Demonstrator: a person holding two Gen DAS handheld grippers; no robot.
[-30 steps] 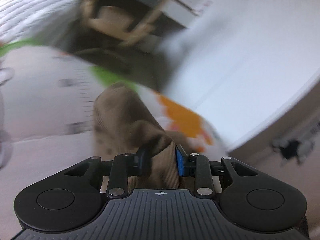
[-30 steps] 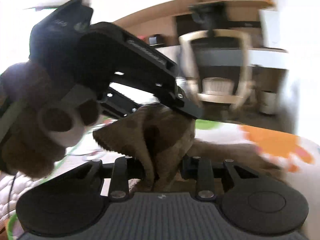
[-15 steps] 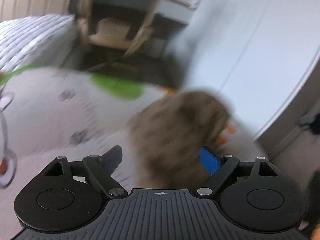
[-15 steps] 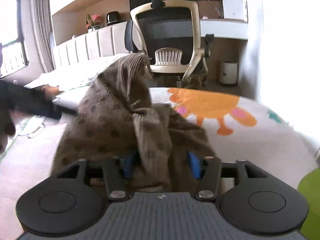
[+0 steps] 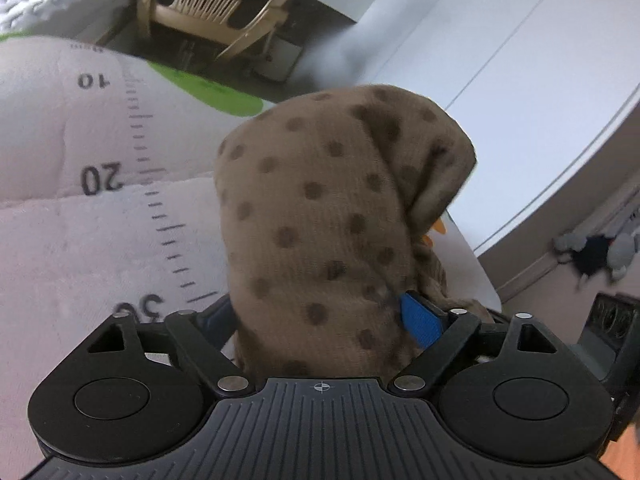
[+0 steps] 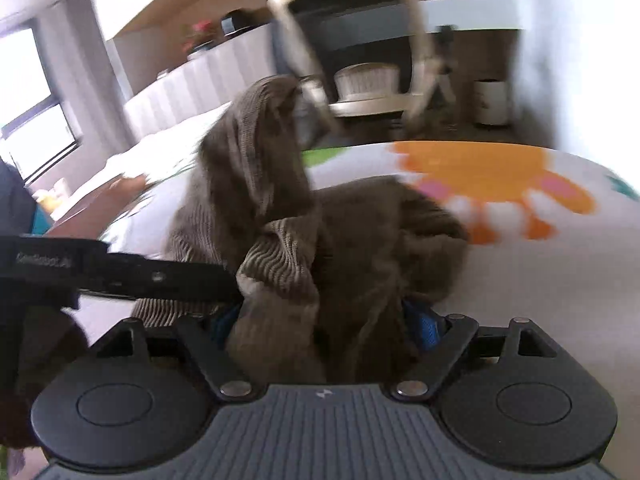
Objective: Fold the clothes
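The brown dotted garment (image 5: 328, 216) is lying bunched on the white play mat (image 5: 80, 220), beside the printed ruler scale (image 5: 160, 208) on that mat. The left gripper (image 5: 320, 316) is standing spread wide, with the garment heaped between its fingers. The right gripper (image 6: 326, 320) is also spread, and the garment (image 6: 340, 240) is rising between its blue pads (image 6: 426, 326), in front of the orange print (image 6: 480, 172).

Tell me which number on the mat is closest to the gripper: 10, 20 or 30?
The 30, printed on the mat just beside the left gripper. The 20 sits farther up the ruler marks, and the 10 is farthest.
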